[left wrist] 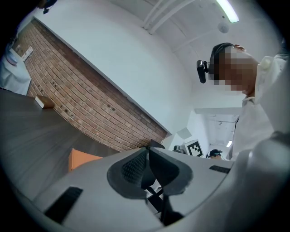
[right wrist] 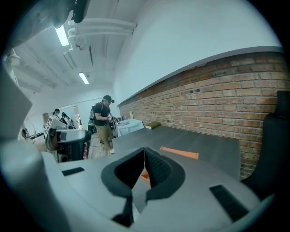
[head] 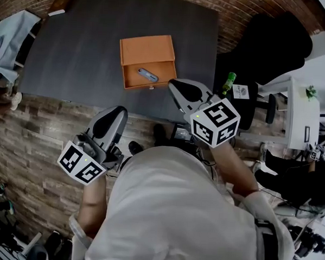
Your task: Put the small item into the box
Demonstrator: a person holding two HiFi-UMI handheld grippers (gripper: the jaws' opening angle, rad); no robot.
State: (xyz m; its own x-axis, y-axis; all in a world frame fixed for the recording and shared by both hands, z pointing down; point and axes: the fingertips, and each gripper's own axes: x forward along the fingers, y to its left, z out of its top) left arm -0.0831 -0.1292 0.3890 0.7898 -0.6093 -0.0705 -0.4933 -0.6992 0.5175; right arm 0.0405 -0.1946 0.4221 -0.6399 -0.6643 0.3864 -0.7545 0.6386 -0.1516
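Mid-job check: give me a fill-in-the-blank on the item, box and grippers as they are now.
1. The small item lies inside the ___ box.
2. The left gripper and right gripper both have their jaws ___.
3. The gripper nearer the box is the ___ one.
Missing words: orange; shut; right.

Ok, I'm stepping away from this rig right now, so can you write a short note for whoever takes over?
Left gripper: fingers together, empty, held by the person's body, short of the table.
Right gripper: fingers together, empty, held short of the orange box.
Small item: lying in the box's open drawer.
Done: the item is in the box.
Left: probably only pushing the drawer shut.
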